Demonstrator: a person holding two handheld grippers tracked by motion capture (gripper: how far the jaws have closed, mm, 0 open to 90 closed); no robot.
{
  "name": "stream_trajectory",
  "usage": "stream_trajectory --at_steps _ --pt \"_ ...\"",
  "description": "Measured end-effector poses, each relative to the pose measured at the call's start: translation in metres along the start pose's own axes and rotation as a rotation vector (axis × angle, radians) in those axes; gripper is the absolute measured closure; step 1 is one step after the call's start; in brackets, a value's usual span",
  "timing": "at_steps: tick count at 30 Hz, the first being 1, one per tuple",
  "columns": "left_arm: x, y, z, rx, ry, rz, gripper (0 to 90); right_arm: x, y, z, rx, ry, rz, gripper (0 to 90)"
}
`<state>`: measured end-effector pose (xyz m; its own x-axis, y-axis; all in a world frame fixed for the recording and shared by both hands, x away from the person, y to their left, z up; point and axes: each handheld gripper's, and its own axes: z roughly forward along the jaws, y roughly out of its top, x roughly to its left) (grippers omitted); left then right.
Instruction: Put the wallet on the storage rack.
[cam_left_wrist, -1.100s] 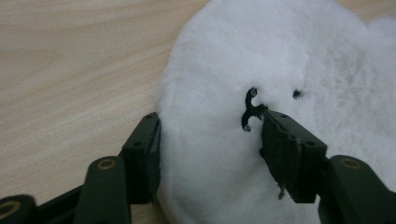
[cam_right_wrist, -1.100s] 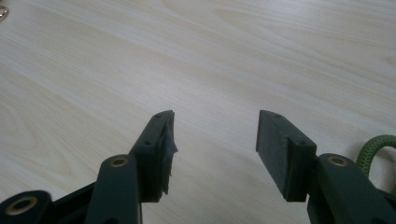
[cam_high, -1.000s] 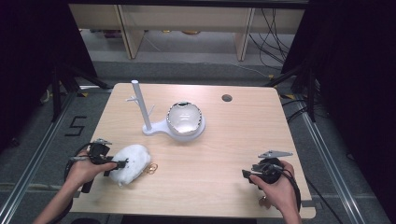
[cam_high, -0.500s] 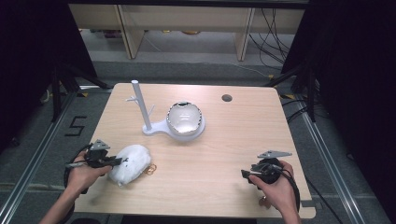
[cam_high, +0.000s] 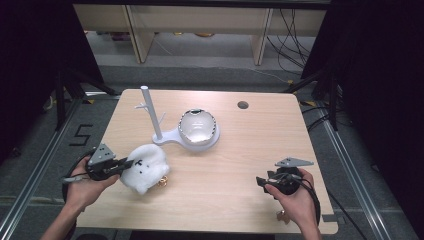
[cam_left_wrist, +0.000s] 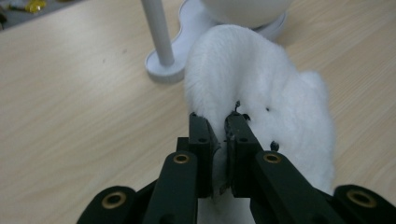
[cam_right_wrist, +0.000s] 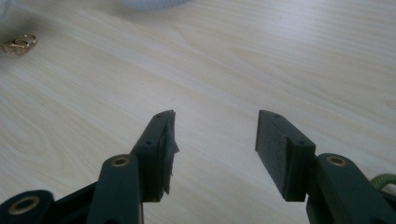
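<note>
The left gripper (cam_high: 125, 164) is clenched on an edge of the white fluffy plush pouch (cam_high: 146, 167); its jaws have just been closing, with the fur pinched between them. The pouch sits at the near left of the pale wooden table (cam_high: 240, 150), short of the white branched stand with a round dish (cam_high: 186, 131). Grasp achieved; placement on or near the stand appears outstanding. A small gold ring (cam_right_wrist: 18, 44) lies beside the pouch. The right gripper (cam_right_wrist: 215, 135) rests released, holding nothing.
</note>
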<state>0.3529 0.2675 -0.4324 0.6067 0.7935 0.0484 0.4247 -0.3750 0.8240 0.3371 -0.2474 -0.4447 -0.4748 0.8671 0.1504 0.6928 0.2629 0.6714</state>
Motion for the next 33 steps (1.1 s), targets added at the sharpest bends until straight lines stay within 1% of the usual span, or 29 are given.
stream_trajectory --at_steps 1,2,3,4,5,6,7,8,9,10,11,12,13,14,15,16,17,18,19,20,21,22,24,27,29,30,31,32,33 --pt "-0.001 0.004 -0.001 -0.005 -0.006 0.019 82.6 0.000 0.002 0.001 -0.029 0.020 -0.017 48.2" --pt "-0.004 0.010 -0.003 -0.023 -0.015 0.030 82.6 0.002 0.003 -0.001 -0.030 0.008 -0.032 48.2" --pt "-0.007 0.015 -0.004 -0.037 -0.012 0.033 82.6 0.005 0.007 0.000 -0.046 0.029 -0.019 48.2" --pt "-0.009 0.019 -0.004 -0.053 -0.024 0.047 82.6 0.007 0.009 -0.002 -0.049 0.016 -0.034 48.2" --pt "-0.011 0.024 -0.005 -0.053 -0.025 0.061 82.5 0.009 0.013 -0.001 -0.066 0.039 -0.037 48.1" --pt "-0.014 0.029 -0.004 -0.068 -0.036 0.073 82.6 0.011 0.016 -0.002 -0.070 0.033 -0.047 48.1" --pt "-0.016 0.032 -0.005 -0.064 -0.037 0.085 82.5 0.016 0.019 -0.002 -0.079 0.048 -0.018 48.1" --pt "-0.019 0.037 -0.004 -0.079 -0.050 0.097 82.5 0.018 0.022 -0.003 -0.080 0.048 -0.023 48.0" --pt "-0.021 0.040 -0.003 -0.085 -0.057 0.110 82.5 0.018 0.027 -0.002 -0.097 0.058 -0.059 48.0" --pt "-0.024 0.046 -0.001 -0.100 -0.075 0.125 82.5 0.021 0.030 -0.003 -0.111 0.058 -0.063 47.9" --pt "-0.026 0.049 -0.001 -0.104 -0.077 0.135 82.5 0.026 0.036 -0.003 -0.122 0.064 -0.064 47.8" --pt "-0.029 0.053 0.000 -0.106 -0.079 0.148 82.5 0.027 0.039 -0.002 -0.128 0.078 -0.083 47.8" --pt "-0.031 0.057 0.001 -0.107 -0.082 0.161 82.5 0.030 0.043 -0.002 -0.134 0.073 -0.093 47.7" --pt "-0.034 0.061 0.003 -0.115 -0.089 0.169 82.5 0.034 0.047 -0.001 -0.139 0.089 -0.095 47.6" --pt "-0.036 0.064 0.005 -0.123 -0.098 0.179 82.5 0.039 0.051 -0.001 -0.140 0.090 -0.091 47.6" --pt "-0.039 0.067 0.006 -0.121 -0.101 0.189 82.5 0.040 0.055 0.000 -0.154 0.095 -0.130 47.5" --pt "-0.041 0.070 0.007 -0.124 -0.110 0.201 82.5 0.046 0.058 0.003 -0.173 0.122 -0.112 47.4" --pt "-0.044 0.072 0.009 -0.129 -0.118 0.208 82.4 0.050 0.062 0.003 -0.171 0.138 -0.110 47.3" --pt "-0.046 0.075 0.010 -0.125 -0.122 0.217 82.4 0.053 0.066 0.004 -0.171 0.144 -0.126 47.1" --pt "-0.049 0.077 0.012 -0.128 -0.130 0.222 82.4 0.054 0.071 0.006 -0.189 0.149 -0.161 46.9" --pt "-0.052 0.080 0.013 -0.124 -0.138 0.232 82.4 0.059 0.074 0.009 -0.200 0.170 -0.144 46.4" --pt "-0.054 0.081 0.015 -0.131 -0.143 0.237 82.4 0.062 0.078 0.009 -0.188 0.170 -0.155 46.2" --pt "-0.059 0.085 0.018 -0.134 -0.163 0.253 82.4 0.069 0.085 0.014 -0.205 0.208 -0.152 45.8" --pt "-0.067 0.090 0.022 -0.131 -0.180 0.278 82.4 0.075 0.096 0.019 -0.211 0.231 -0.192 44.6" --pt "-0.072 0.092 0.025 -0.131 -0.192 0.295 82.4 0.081 0.100 0.022 -0.206 0.247 -0.188 43.9" --pt "-0.074 0.093 0.026 -0.131 -0.195 0.300 82.4 0.082 0.102 0.024 -0.206 0.245 -0.196 43.4" --pt "-0.077 0.095 0.027 -0.132 -0.202 0.311 82.4 0.084 0.103 0.026 -0.208 0.260 -0.184 43.0" --pt "-0.079 0.096 0.028 -0.132 -0.206 0.315 82.4 0.085 0.106 0.028 -0.212 0.264 -0.203 42.5" --pt "-0.080 0.097 0.028 -0.134 -0.208 0.321 82.4 0.087 0.107 0.028 -0.204 0.251 -0.203 41.9"
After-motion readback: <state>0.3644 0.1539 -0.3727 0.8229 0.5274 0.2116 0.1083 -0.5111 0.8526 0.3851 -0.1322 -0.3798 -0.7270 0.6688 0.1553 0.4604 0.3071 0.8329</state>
